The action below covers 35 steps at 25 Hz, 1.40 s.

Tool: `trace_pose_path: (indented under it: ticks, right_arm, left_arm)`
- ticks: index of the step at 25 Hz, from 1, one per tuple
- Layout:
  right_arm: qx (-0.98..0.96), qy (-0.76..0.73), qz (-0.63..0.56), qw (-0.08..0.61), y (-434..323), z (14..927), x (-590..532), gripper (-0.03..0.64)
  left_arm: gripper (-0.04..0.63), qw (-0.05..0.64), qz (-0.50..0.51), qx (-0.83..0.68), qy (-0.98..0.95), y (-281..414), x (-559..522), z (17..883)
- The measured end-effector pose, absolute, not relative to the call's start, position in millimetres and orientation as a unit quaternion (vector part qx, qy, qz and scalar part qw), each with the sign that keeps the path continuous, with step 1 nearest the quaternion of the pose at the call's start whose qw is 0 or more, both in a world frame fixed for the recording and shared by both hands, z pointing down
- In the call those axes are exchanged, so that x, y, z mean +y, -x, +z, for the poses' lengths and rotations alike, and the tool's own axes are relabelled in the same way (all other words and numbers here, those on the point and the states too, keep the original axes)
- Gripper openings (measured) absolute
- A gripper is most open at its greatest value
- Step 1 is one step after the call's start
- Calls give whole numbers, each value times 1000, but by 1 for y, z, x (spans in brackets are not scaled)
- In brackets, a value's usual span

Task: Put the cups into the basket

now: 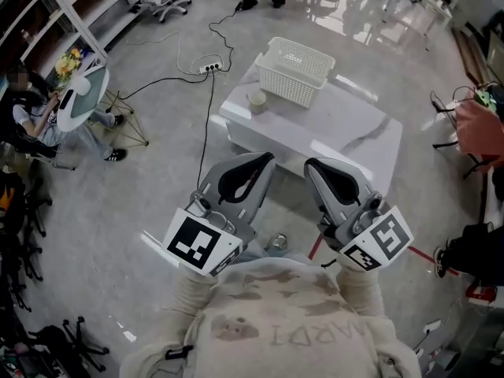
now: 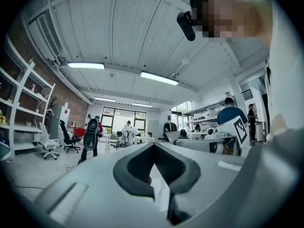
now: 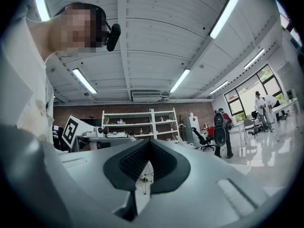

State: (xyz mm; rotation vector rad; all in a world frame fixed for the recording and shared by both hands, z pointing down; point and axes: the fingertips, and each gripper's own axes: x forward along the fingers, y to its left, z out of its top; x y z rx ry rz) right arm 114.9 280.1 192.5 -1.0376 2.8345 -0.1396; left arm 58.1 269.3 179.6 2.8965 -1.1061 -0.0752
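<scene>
A white slatted basket (image 1: 295, 71) stands at the far end of a low white table (image 1: 346, 124). One pale cup (image 1: 257, 99) sits on the table just left of the basket. Both grippers hang close to my chest, well short of the table and pointing toward it. My left gripper (image 1: 265, 161) is shut with nothing in it, and so is my right gripper (image 1: 313, 166). In the left gripper view the left gripper (image 2: 153, 147) points level across the room, tips touching. The right gripper (image 3: 148, 142) does likewise in its own view. Neither gripper view shows the cup or basket.
Black cables and a power strip (image 1: 209, 68) lie on the floor left of the table. A round side table (image 1: 83, 93) with a seated person is at far left. A chair draped in pink cloth (image 1: 480, 128) stands at right. A small clear round object (image 1: 276, 245) lies on the floor below the grippers.
</scene>
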Motion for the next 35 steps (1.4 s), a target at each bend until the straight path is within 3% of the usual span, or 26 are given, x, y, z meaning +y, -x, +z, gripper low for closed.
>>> trace_pose_path:
  ticks: [19, 35]
  right_arm:
    - [932, 350, -73, 63, -139, 216, 163, 23]
    - [924, 368, -84, 56, -62, 223, -12, 23]
  left_arm:
    - [2, 26, -12, -366, -930, -76, 144, 194]
    - [2, 27, -9, -362, -932, 9, -27, 196]
